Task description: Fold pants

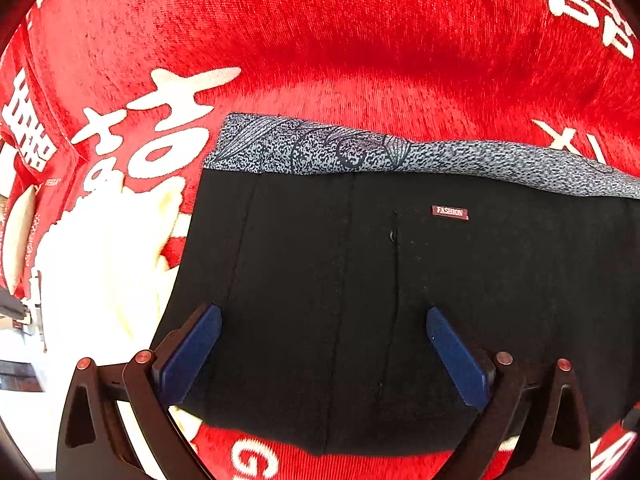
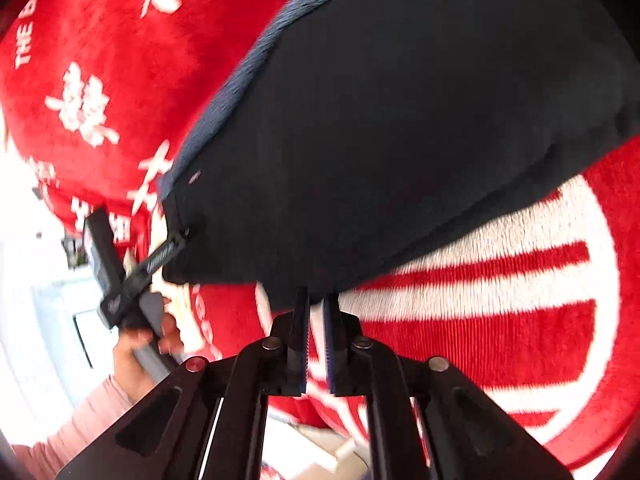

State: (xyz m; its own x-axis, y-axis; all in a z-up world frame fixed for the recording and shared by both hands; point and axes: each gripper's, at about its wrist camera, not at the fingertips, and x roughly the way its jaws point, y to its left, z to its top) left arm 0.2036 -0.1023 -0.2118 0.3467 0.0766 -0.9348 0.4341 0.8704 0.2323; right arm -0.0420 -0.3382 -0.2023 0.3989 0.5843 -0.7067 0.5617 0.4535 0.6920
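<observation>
The black pants [image 1: 340,280] lie folded on the red blanket [image 1: 320,40], with a grey patterned inner waistband [image 1: 360,152] along the far edge and a small FASHION label [image 1: 450,212]. My left gripper [image 1: 324,316] is open, its blue pads [image 1: 192,356] spread just above the near part of the pants. In the right wrist view the pants [image 2: 400,120] fill the middle. My right gripper [image 2: 318,300] is shut on the near edge of the pants. The left gripper [image 2: 132,268] shows there at the pants' left corner, held by a hand.
The red blanket [image 2: 500,320] with white characters and stripes covers the surface. A cream patch [image 1: 100,272] of the blanket's print lies left of the pants. The blanket's edge drops off at the left, with bright floor [image 2: 40,280] beyond.
</observation>
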